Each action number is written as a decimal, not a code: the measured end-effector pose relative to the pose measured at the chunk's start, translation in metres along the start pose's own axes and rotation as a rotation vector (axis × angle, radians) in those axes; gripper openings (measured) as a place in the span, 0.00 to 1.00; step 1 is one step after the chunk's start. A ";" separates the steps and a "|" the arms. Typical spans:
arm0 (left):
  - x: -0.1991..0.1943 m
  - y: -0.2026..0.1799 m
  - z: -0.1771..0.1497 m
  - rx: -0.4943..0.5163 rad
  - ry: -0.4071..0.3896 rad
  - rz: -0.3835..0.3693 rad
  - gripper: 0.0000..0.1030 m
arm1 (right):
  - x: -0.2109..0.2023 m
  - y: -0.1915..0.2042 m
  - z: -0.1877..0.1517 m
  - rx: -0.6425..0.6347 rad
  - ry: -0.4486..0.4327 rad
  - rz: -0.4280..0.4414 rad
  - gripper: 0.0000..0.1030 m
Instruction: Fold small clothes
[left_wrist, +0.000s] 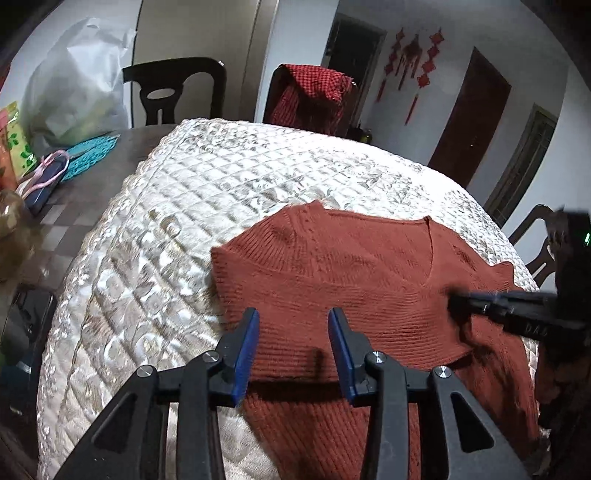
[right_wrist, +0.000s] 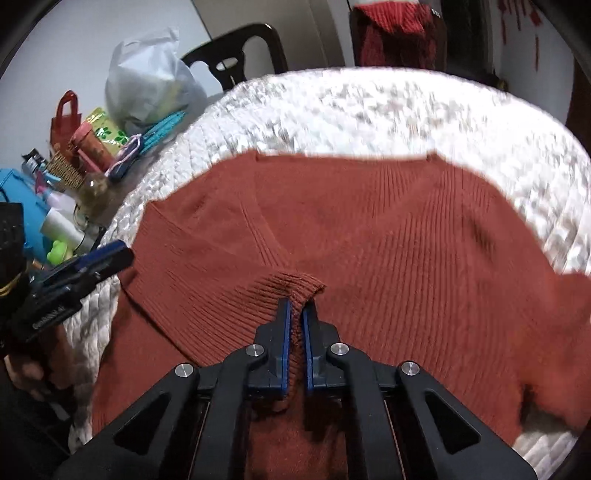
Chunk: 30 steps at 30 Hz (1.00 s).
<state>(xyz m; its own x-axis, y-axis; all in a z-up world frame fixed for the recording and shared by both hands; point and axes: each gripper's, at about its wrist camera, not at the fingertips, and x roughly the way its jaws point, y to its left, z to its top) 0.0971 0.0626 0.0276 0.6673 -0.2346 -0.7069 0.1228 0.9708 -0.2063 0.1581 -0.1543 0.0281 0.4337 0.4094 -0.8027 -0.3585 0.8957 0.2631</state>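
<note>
Quilted white cover (left_wrist: 192, 206) spreads over the tabletop (left_wrist: 74, 192), and on it lies your work, a rust-red knitted sweater (left_wrist: 332, 273) with its V neck toward the far side.

Your right gripper (right_wrist: 297, 314) has its fingers pressed together on a ribbed cuff (right_wrist: 291, 286), the knit bunched in the narrow slot between the blue pads (right_wrist: 284, 332). The cuff sits over the sweater's middle, just below the point of the V, so it looks like you are carrying the sleeve inward across the chest to make the first fold. Holding it by the cuff keeps the whole sleeve trailing flat behind it.

Your left gripper (left_wrist: 293, 332) hovers over the near left part of the sweater with its fingers partly spread and nothing between them; only ribbed knit shows in the gap. I take that as waiting to pin the body or to take the other sleeve.

Farther out, the sweater's near part hangs toward you over the cover's edge, so watch that a pull does not drag it off. Clutter sits on the bare tabletop to the left: a white bag (left_wrist: 74, 85), a teal mat (left_wrist: 90, 155), bottles and a red tote (right_wrist: 66, 118). It is well apart from the sweater and should not block you. Dark chairs (left_wrist: 173, 88) stand on the far side, one draped with red checked cloth (left_wrist: 314, 92).
</note>
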 end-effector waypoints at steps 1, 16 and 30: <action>0.000 0.000 0.002 0.002 -0.005 -0.002 0.40 | -0.005 0.000 0.006 -0.001 -0.020 0.001 0.05; 0.015 -0.001 0.005 0.043 0.007 0.041 0.40 | -0.006 -0.030 0.016 0.041 -0.032 -0.036 0.07; 0.015 -0.008 -0.025 0.068 0.068 0.069 0.41 | -0.002 -0.023 -0.024 -0.032 0.037 -0.065 0.11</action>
<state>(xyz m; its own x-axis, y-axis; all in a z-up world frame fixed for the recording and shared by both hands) 0.0878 0.0502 0.0020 0.6246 -0.1678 -0.7627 0.1295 0.9854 -0.1108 0.1455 -0.1799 0.0112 0.4268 0.3431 -0.8367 -0.3571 0.9140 0.1926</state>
